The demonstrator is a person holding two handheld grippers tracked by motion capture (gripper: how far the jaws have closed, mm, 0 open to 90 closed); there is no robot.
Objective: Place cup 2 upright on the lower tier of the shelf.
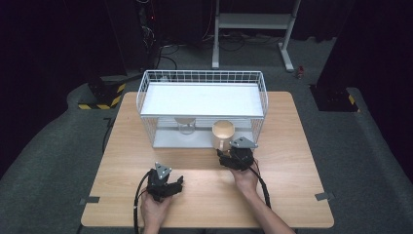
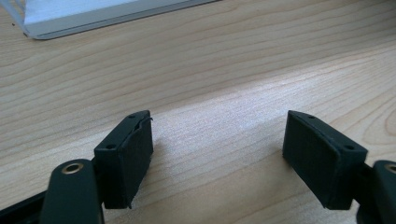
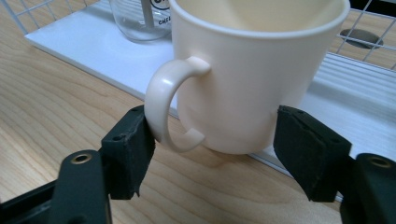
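Black pads of the right gripper (image 3: pixel 212 149) stand spread to either side of the cream mug (image 3: pixel 252 74), one pad touching the handle, the other just beside the far wall (contact there cannot be confirmed), so the grip is not closed. Mug sits at the front edge of the white wire basket (image 1: pixel 146 90), its base hidden behind the pads; a clear glass jar (image 3: pixel 140 16), cut off at the frame top, stands behind it. Left gripper (image 1: pixel 164 184) rests released on the wooden table (image 1: pixel 287 146), well apart.
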